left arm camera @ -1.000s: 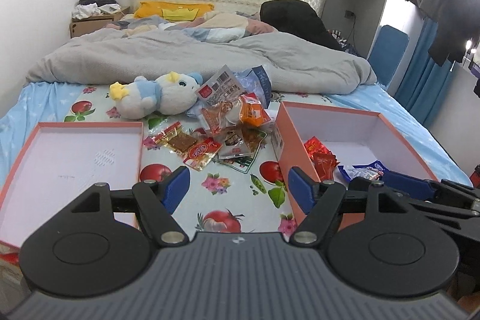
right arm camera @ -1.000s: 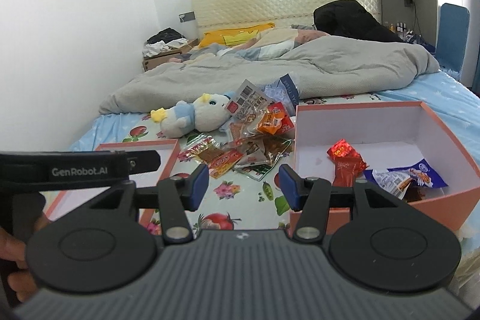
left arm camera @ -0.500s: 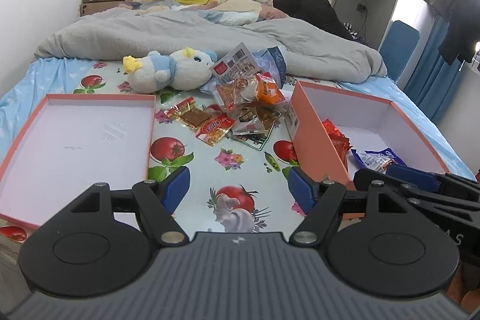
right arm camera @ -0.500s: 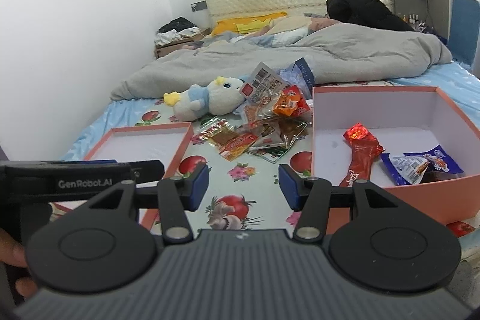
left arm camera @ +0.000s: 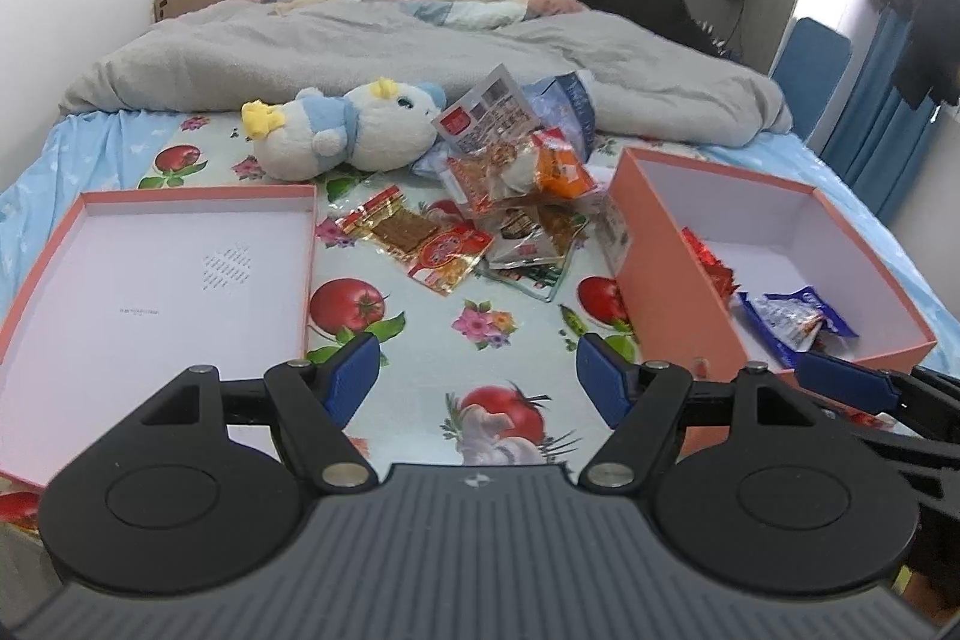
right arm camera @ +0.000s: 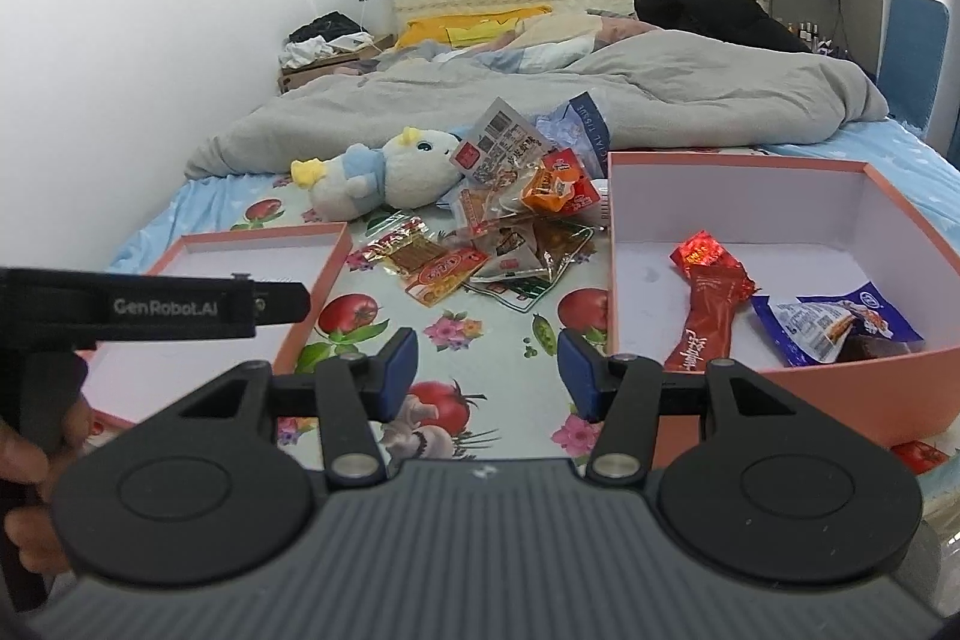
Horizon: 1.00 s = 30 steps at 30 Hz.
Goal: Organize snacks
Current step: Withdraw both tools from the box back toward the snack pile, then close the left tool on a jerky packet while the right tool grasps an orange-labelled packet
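A heap of snack packets (left arm camera: 510, 220) (right arm camera: 504, 244) lies on the fruit-print sheet between two pink boxes. The deep box (left arm camera: 660, 244) (right arm camera: 720, 196) on the right holds a red packet (right arm camera: 708, 304) and a blue packet (right arm camera: 828, 322). The shallow box (left arm camera: 180, 268) (right arm camera: 198, 250) on the left holds nothing. My left gripper (left arm camera: 480, 376) hangs open over the sheet, short of the heap, with nothing between its fingers. My right gripper (right arm camera: 487, 373) is open too, narrower, near the deep box's front left corner. One of its blue fingers (left arm camera: 840, 382) shows in the left wrist view.
A white and blue plush toy (left arm camera: 354, 130) (right arm camera: 384, 172) lies just behind the heap. A grey duvet (left arm camera: 390, 46) covers the far half of the bed. A hand (right arm camera: 24, 460) holds the left gripper's handle at the right wrist view's left edge.
Both grippers have sunk and moved forward over the bed, so the boxes and the heap look nearer. Neither pair of jaws has changed its width.
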### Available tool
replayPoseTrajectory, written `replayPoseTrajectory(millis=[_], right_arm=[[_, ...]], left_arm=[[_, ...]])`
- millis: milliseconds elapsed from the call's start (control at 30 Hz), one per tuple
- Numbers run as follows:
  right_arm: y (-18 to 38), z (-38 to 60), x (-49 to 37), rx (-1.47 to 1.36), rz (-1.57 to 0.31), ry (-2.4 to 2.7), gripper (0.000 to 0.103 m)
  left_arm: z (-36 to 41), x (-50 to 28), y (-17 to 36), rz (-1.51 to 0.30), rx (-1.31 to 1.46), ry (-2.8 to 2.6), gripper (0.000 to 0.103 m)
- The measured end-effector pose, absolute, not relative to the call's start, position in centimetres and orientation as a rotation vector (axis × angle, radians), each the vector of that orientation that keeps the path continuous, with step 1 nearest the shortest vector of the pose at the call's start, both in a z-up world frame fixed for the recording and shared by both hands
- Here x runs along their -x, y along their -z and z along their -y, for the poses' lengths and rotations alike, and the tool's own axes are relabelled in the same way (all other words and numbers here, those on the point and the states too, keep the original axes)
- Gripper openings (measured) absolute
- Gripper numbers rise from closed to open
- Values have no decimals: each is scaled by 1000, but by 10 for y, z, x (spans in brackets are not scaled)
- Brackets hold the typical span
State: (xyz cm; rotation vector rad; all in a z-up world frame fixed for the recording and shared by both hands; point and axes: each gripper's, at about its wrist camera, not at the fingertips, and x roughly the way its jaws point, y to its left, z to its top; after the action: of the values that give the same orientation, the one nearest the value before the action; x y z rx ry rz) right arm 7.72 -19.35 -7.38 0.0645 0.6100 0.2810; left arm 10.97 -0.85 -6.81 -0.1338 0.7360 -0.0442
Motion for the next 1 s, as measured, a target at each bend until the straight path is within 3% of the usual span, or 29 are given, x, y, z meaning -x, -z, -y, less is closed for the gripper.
replayPoseTrajectory(millis=[1000], right_arm=[[122, 150, -150, -17, -635, -345, 54]], left_arm=[[-18, -225, 128, -855, 172, 128, 77]])
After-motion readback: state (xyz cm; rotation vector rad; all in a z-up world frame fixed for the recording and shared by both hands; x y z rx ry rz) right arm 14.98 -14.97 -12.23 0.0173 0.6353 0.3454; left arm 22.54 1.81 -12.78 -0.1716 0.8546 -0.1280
